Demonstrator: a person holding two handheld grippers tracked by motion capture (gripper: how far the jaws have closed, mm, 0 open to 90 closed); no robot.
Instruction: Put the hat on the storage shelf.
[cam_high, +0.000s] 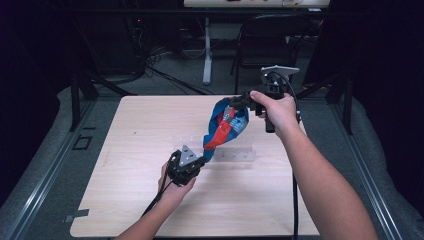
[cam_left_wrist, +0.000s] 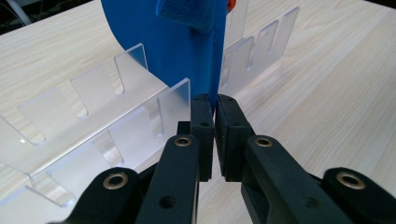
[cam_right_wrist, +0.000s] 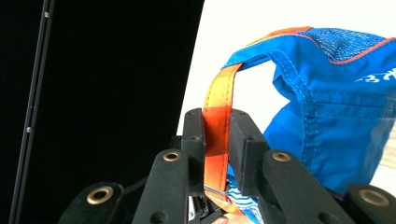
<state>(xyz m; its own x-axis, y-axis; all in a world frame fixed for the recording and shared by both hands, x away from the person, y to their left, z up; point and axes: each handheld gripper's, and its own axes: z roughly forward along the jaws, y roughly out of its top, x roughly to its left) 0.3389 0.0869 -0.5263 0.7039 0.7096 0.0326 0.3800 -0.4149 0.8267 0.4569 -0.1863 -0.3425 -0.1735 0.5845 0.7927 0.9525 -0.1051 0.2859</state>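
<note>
Your left gripper (cam_high: 200, 162), centre of the high view, has its fingers (cam_left_wrist: 201, 122) pinched on the blue cap (cam_high: 227, 125)'s brim edge above the clear rack (cam_high: 235, 152) on the desk (cam_high: 130, 150). Your right gripper (cam_high: 239, 102) clamps the orange strap (cam_right_wrist: 218, 121). White lettering on the cap is unreadable.

White lettering on the blue cap (cam_right_wrist: 336, 93), perhaps "3", too cropped to read

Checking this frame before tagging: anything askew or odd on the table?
Nothing damaged or spilled. The blue cap hangs stretched and twisted between the left hand-held gripper, clamped on its brim, and the right hand-held gripper, clamped on its orange strap, above the clear slotted rack.
</note>
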